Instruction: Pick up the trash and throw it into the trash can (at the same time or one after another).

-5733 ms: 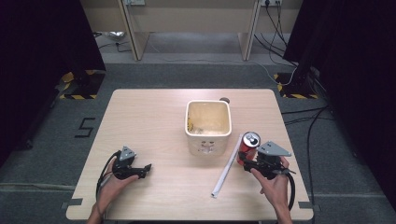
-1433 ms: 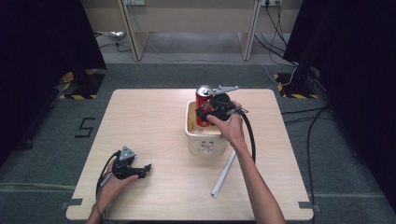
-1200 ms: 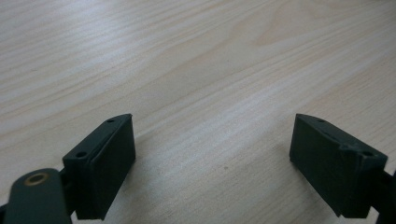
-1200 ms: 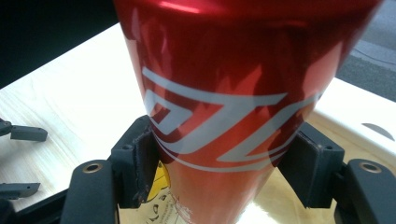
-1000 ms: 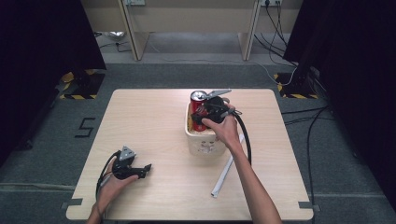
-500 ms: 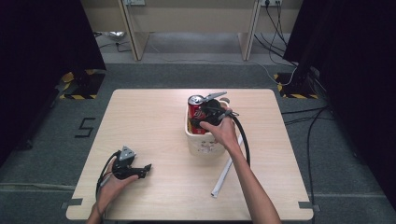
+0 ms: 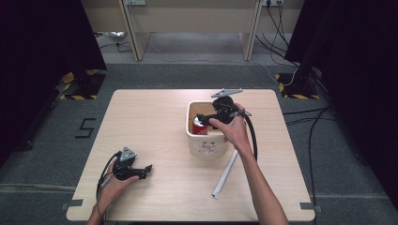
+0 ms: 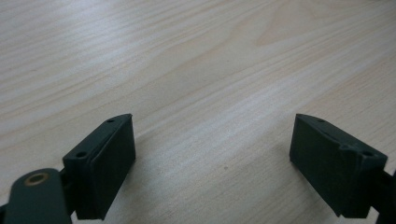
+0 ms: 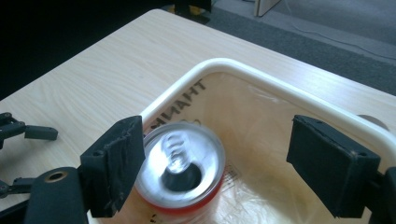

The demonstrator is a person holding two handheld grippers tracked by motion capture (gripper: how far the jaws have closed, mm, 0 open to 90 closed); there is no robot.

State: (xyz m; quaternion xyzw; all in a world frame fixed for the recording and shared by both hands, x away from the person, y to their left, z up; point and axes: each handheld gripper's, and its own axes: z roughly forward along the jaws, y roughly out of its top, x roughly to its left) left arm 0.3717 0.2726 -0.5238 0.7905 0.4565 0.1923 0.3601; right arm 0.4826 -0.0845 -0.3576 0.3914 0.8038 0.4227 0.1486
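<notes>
Can let go into the bin

The right gripper [image 9: 215, 163] hangs over the cream bin [image 9: 280, 93], jaws spread, so the red can [image 9: 180, 170] sits free inside (top blurred); the left gripper [image 7: 133, 169], jaws wide apart, rests on the table [image 7: 155, 117].

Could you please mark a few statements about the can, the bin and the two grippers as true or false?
1. The red can is inside the cream bin. True.
2. The right gripper is clamped shut on the can. False: its jaws stand wide open, and the can sits beside the left jaw, blurred.
3. The left gripper rests low over the table, jaws open with nothing between them. True.
4. The white tube lies inside the bin. False: it lies on the table, in front of the bin.
5. The can lies on its side. False: its opened top faces up.
</notes>
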